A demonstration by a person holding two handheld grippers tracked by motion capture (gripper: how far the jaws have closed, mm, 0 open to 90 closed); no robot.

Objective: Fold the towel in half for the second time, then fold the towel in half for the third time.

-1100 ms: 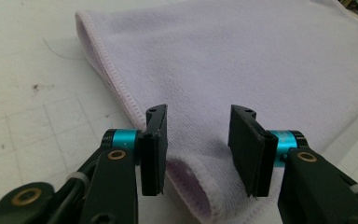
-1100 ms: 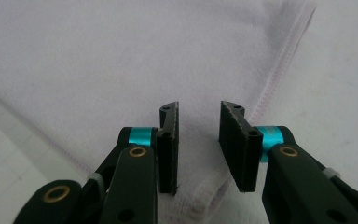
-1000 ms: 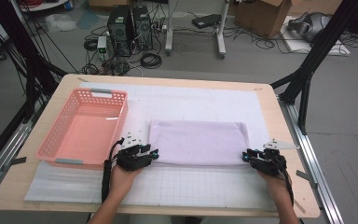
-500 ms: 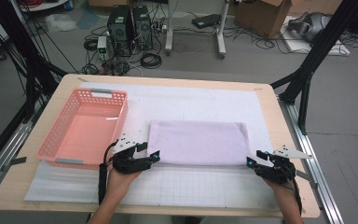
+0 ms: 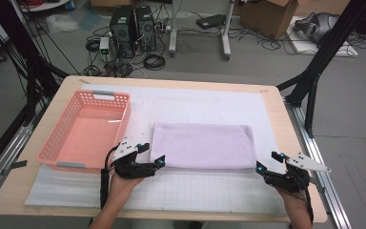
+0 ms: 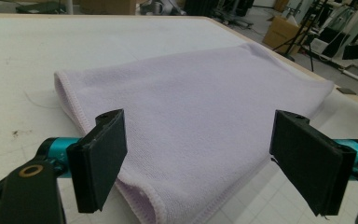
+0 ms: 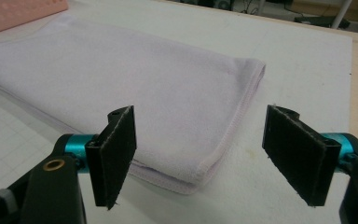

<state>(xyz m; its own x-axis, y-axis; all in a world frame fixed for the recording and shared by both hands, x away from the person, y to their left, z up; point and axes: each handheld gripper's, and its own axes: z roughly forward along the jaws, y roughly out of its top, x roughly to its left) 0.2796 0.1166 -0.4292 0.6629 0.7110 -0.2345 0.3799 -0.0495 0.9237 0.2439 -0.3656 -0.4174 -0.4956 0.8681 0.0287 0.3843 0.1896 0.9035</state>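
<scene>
The person's forearms are cut off by the bottom edge of the high view, and only the hands and wrists show. In the left gripper view the near corner of the towel [image 6: 200,121] runs out of the bottom of the frame between the jaws, so its tip cannot be seen; the right jaw's mount is cropped at the right edge. In the right gripper view the towel's left part leaves the frame at the left edge, and a pink corner of the basket [image 7: 18,11] is clipped at the upper left. How many layers the towel has is hard to tell; only rolled, stitched edges show at the corners. The towel [image 5: 202,145] is pale lilac, folded into a flat wide rectangle, smooth with a fine nap and a thin hemmed border. It lies in the centre of the high view on the white mat [image 5: 195,102] covering the table [image 5: 276,102], just right of the empty pink basket [image 5: 88,131] and not touching it as far as can be seen. The left gripper [image 5: 155,160] sits at the towel's lower left corner, jaws wide apart, nothing between the pads but the corner lying below them. The right gripper [image 5: 266,161] sits just off the towel's lower right corner, jaws also spread wide and holding nothing; in its own view the corner lies between and beyond the two pads, on the mat.
</scene>
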